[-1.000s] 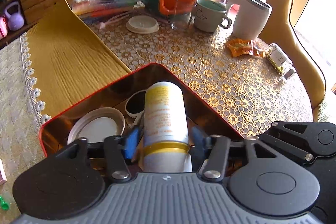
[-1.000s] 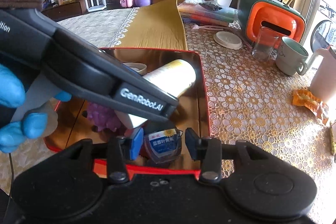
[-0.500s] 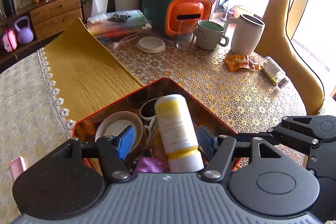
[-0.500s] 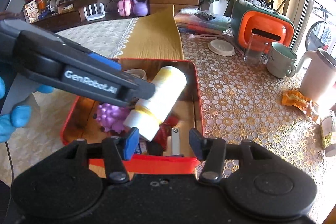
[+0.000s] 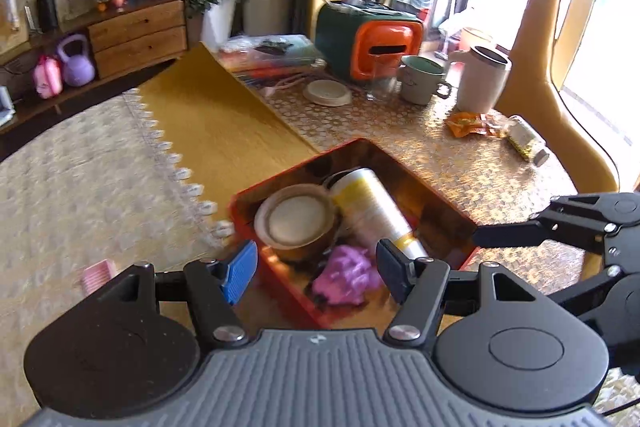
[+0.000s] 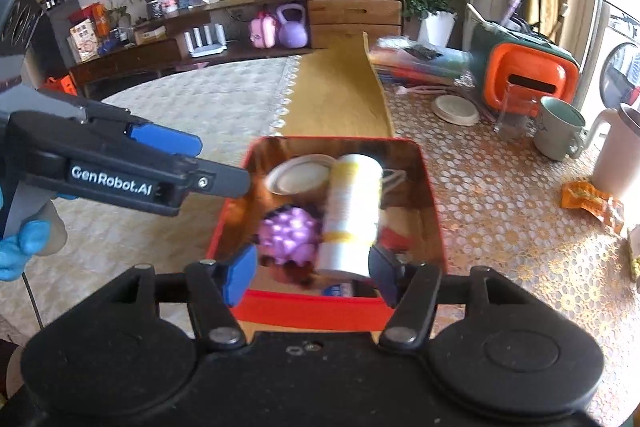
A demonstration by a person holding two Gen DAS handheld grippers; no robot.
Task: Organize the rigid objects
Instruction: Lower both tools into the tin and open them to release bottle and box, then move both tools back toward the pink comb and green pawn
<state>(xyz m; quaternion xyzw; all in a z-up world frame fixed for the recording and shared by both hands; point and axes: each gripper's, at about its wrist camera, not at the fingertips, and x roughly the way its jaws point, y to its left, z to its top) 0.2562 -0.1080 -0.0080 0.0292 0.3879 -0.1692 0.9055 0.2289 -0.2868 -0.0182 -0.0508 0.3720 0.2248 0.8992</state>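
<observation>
Both tongs hang empty above the red tray (image 6: 332,309): left tongs (image 5: 316,273) part open, right tongs (image 6: 312,277) just opened wider. Further in, the white-yellow bottle (image 6: 352,211) lies long axis pointing away from the right tongs, so imo the right's nearer. Jar w/ yellow contents (image 5: 526,139) lies far off on the worktop (image 5: 460,167).

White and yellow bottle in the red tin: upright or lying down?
Lying down. The white and yellow bottle rests on its side inside the red tin, beside the purple spiky ball, with no hand-held gripper touching it.
</observation>
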